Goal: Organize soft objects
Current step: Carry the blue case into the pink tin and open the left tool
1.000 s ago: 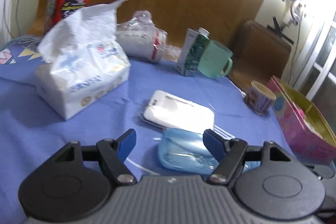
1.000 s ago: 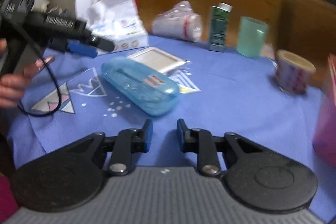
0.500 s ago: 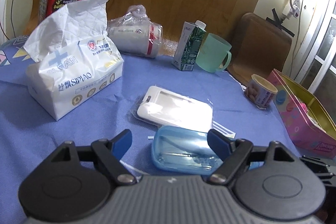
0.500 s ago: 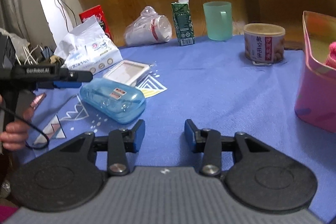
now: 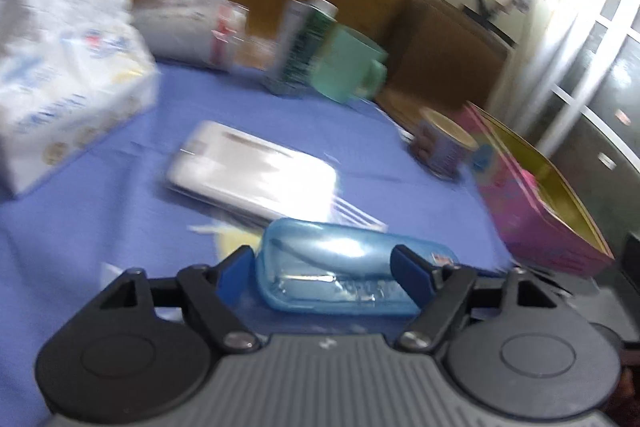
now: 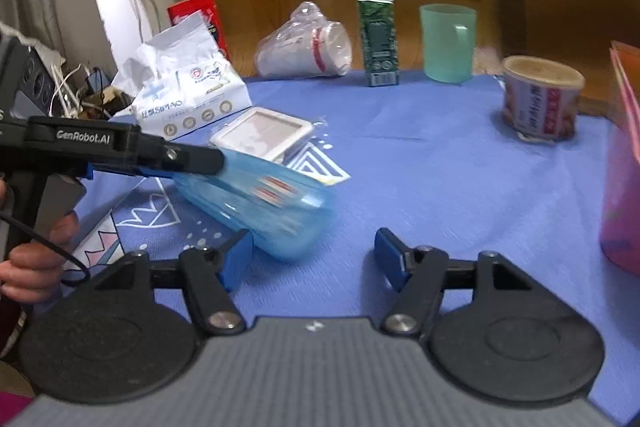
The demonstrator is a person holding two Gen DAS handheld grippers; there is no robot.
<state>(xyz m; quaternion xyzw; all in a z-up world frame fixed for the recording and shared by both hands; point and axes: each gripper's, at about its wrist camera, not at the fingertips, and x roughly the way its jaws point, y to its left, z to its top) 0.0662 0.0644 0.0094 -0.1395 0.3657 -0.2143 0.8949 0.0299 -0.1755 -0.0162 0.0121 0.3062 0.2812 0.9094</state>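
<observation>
A translucent blue case lies on the blue tablecloth, between the fingers of my open left gripper. In the right wrist view the same case looks blurred, and the left gripper's arm reaches over its left end. My right gripper is open and empty, just right of the case. A white tissue pack stands at the left. A white flat packet lies behind the case.
A bagged stack of cups, a green carton, a green mug and a can stand along the back. A pink tin box sits at the right. A red box stands behind the tissues.
My left gripper has moved forward so its fingers now flank the blue case, which has shifted. My right gripper has opened wider.
</observation>
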